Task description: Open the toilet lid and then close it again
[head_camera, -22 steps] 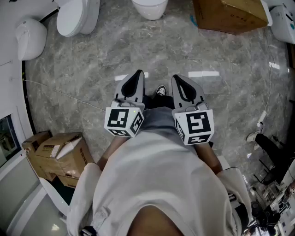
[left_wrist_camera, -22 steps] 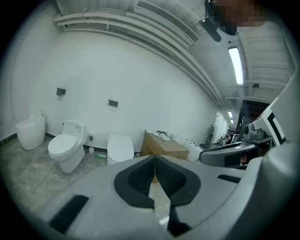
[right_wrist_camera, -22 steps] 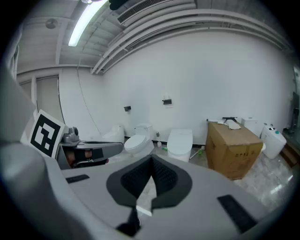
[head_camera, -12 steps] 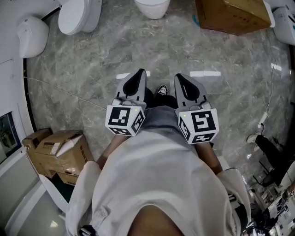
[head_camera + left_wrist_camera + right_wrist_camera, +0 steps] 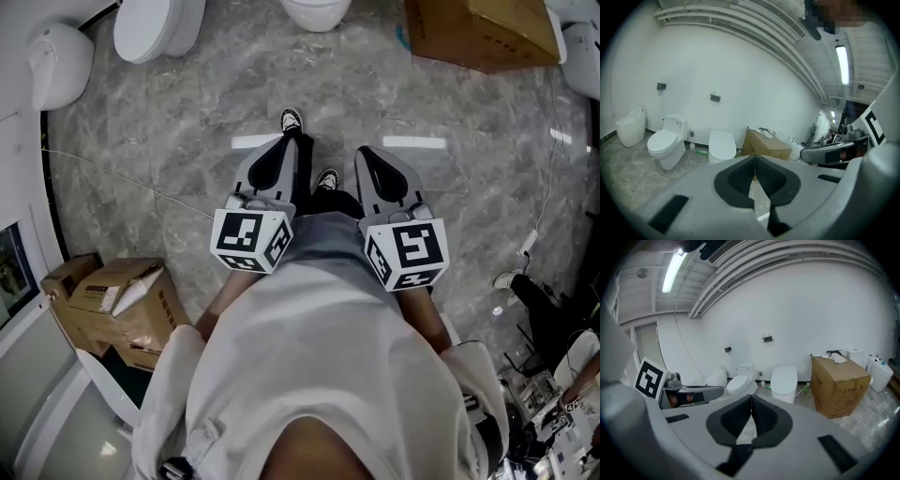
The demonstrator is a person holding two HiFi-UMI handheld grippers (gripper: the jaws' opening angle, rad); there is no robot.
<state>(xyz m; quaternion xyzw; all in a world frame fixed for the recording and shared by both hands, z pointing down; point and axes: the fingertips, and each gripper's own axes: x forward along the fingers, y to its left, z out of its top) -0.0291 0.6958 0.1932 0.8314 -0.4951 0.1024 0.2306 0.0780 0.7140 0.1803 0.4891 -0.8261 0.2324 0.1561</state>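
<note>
Toilet (image 5: 317, 11), closed, straight ahead and well apart from left gripper (image 5: 279, 155) and right gripper (image 5: 370, 159), both with jaws together, empty.

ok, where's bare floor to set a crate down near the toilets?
Marble floor is bare between the middle toilet, the big cardboard box and the thin cable at left. Crowded: small boxes lower left, clutter lower right.
</note>
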